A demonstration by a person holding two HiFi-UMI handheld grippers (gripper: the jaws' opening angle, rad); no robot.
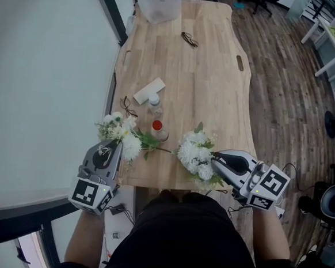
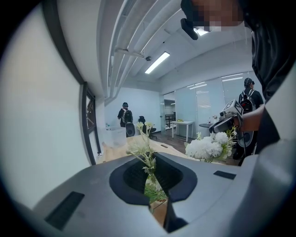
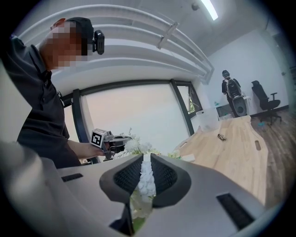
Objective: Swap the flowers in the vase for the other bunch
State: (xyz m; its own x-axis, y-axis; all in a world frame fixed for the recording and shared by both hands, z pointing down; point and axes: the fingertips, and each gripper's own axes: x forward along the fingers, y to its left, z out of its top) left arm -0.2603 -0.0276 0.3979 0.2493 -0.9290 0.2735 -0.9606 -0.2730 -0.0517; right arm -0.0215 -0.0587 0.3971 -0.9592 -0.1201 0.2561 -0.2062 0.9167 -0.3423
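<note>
My left gripper is shut on the stems of a loose bunch of small white and yellow flowers, held over the table's near left corner. My right gripper is shut on a fuller bunch of white flowers, its pads pressing on the blooms near the table's front edge. Between the two bunches stands a small glass vessel with a red top; a second small glass bottle stands just behind it. Each gripper view shows the other gripper with its bunch.
The long wooden table carries a white box, a black loop and a clear plastic tub at the far end. A window wall runs along the left. People stand far off in the room.
</note>
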